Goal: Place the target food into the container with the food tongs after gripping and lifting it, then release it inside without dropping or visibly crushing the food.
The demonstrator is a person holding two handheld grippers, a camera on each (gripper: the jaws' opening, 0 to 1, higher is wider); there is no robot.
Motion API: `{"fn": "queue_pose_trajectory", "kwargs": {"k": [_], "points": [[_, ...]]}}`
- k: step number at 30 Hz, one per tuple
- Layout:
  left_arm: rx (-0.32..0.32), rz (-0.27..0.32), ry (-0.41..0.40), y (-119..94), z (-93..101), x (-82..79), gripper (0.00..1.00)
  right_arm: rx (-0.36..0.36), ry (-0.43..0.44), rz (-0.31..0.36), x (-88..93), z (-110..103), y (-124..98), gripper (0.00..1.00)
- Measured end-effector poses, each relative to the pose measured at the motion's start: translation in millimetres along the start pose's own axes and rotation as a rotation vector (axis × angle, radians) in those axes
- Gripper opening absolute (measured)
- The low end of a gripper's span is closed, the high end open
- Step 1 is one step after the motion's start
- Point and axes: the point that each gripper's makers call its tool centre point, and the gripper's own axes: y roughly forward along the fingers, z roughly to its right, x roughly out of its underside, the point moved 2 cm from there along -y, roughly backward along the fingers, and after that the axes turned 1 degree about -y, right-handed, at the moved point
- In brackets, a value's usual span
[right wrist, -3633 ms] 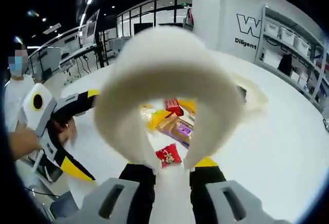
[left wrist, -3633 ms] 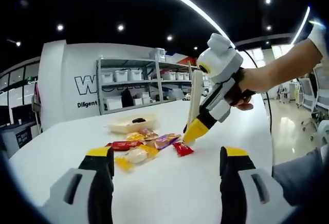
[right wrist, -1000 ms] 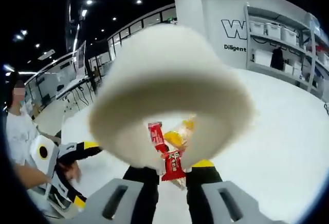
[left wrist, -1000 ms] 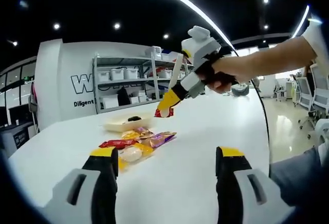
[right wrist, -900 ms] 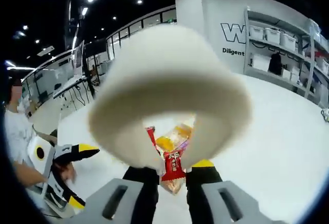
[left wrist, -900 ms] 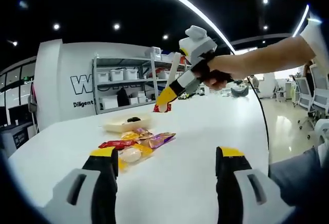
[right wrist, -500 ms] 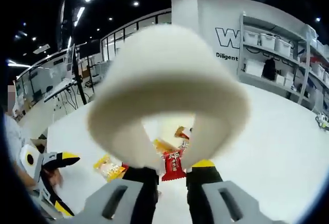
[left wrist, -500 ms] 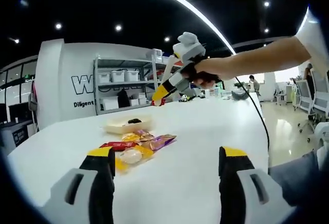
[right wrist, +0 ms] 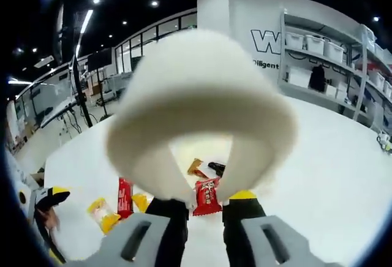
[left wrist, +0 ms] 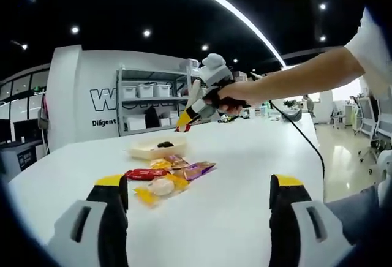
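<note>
Red snack packet hanging in the tongs above the container

The right gripper (right wrist: 205, 209) is squeezing the cream food tongs (right wrist: 199, 111), which are pinching a red snack packet (right wrist: 207, 196) over the container (left wrist: 157, 149); the left gripper (left wrist: 196, 193) is staying spread wide above the white surface (left wrist: 245, 175).

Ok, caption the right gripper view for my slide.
Right gripper squeezes cream food tongs, carrying a red snack packet over the white table.

White wall (left wrist: 73, 89), shelving with bins (left wrist: 147, 105), dark spotlit ceiling (left wrist: 110, 10).
</note>
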Motion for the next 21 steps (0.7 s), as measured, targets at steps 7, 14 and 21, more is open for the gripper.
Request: {"fn": "queue_pose_trajectory", "kwargs": {"k": [7,14,21], "points": [[0.008,0.001,-0.007,0.0,-0.1,0.9,0.93,0.006,0.009,-0.017,7.3,9.6,22.7,0.15],[0.017,-0.001,-0.002,0.5,-0.4,2.4,0.91,0.006,0.023,-0.034,17.5,10.7,31.7,0.13],[0.024,-0.001,0.006,0.0,1.2,2.5,0.89,0.007,0.038,-0.034,17.1,13.4,32.2,0.14]]}}
